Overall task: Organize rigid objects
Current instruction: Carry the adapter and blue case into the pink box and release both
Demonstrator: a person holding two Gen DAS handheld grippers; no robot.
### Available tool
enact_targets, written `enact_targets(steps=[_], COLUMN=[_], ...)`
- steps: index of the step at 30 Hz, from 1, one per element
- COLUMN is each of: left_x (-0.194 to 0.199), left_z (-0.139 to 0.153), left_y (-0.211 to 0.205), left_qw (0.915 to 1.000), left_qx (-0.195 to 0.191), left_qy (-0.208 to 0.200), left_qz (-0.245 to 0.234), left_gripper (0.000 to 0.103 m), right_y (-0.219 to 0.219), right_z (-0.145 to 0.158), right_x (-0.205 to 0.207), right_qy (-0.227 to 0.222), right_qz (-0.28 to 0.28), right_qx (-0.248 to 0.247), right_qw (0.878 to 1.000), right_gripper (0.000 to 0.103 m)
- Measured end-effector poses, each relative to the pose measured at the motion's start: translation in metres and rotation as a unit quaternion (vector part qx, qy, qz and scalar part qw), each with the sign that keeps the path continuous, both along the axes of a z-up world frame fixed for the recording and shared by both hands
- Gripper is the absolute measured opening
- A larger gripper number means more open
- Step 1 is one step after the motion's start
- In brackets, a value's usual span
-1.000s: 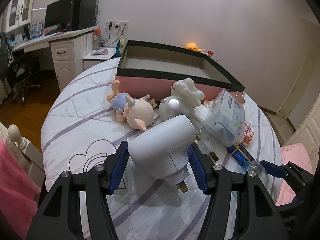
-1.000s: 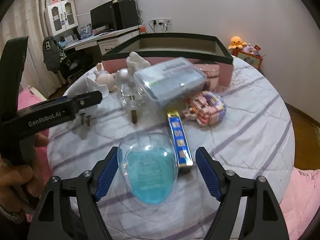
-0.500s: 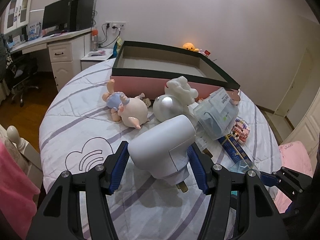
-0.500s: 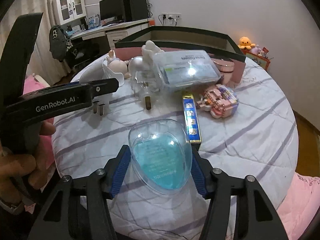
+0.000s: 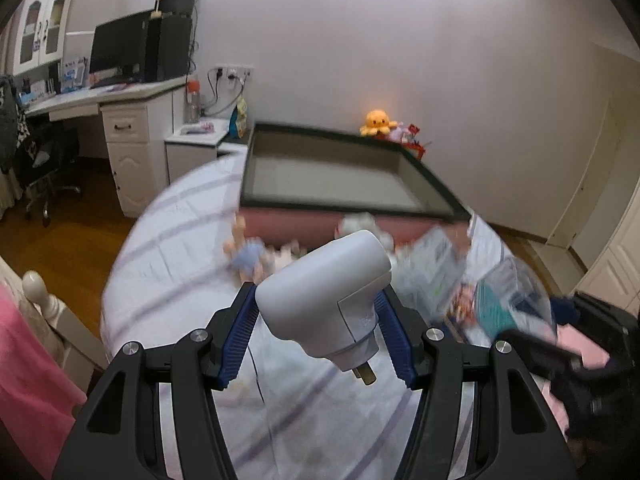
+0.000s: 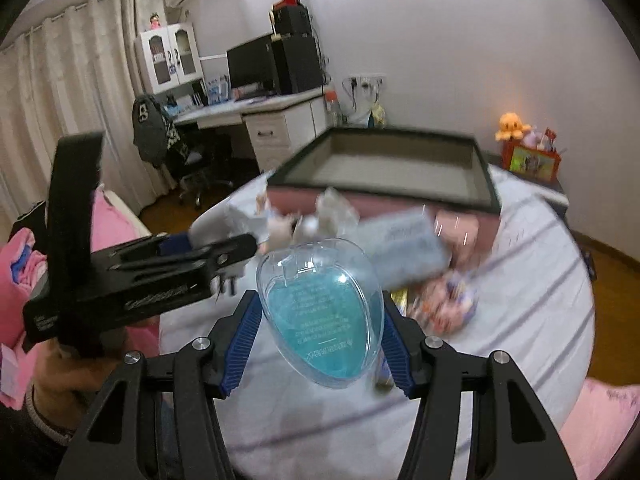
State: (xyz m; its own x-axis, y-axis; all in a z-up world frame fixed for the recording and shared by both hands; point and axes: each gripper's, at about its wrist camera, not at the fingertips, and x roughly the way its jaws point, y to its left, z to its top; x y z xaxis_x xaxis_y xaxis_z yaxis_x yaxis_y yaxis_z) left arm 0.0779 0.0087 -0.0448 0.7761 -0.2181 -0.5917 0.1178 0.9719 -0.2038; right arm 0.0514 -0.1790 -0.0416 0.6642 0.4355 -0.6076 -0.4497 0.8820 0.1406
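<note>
Both lifted clear: left gripper (image 5: pixel 320 340) clamping white plug adapter (image 5: pixel 326 300), right gripper (image 6: pixel 316 336) newly closed on blue clamshell case (image 6: pixel 322 312), ready for the box (image 6: pixel 384 168).

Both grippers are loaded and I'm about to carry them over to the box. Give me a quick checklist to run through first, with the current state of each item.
1. Left gripper clamped on the white plug adapter: ok, pads press both sides.
2. Right gripper clamped on the clear blue-filled case: ok, its jaws have just been closing onto it.
3. Both items lifted off the bed: ok.
4. Box open and empty where visible: ok.
5. Toys in front of the box cleared by the carry path: cannot tell, blurred.
6. Grippers apart from each other: ok.
</note>
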Motion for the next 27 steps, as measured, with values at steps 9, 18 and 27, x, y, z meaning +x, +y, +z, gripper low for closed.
enact_targets(steps=[9,18,27], left_x=[0.09,0.176,0.19], left_z=[0.052,0.024,0.015], left_y=[-0.014,-0.037,-0.041], left_qw=[0.9983,0.9967,0.9938], left_qx=[0.051,0.078,0.105], left_qy=[-0.03,0.017,0.019], left_qz=[0.0,0.01,0.031], left_gripper=[0.06,0.06,0.094], right_y=[-0.011,-0.018,-0.033], right_z=[0.028,-0.025,-0.029], right_x=[0.128,0.217,0.217], right_qy=[-0.005,0.086,0.09], right_qz=[-0.035,-0.059,-0.081], right_qx=[-0.009,-0.019,-0.009], right_qw=[0.999,0.994,0.993], right_gripper=[0.059,0.059,0.085])
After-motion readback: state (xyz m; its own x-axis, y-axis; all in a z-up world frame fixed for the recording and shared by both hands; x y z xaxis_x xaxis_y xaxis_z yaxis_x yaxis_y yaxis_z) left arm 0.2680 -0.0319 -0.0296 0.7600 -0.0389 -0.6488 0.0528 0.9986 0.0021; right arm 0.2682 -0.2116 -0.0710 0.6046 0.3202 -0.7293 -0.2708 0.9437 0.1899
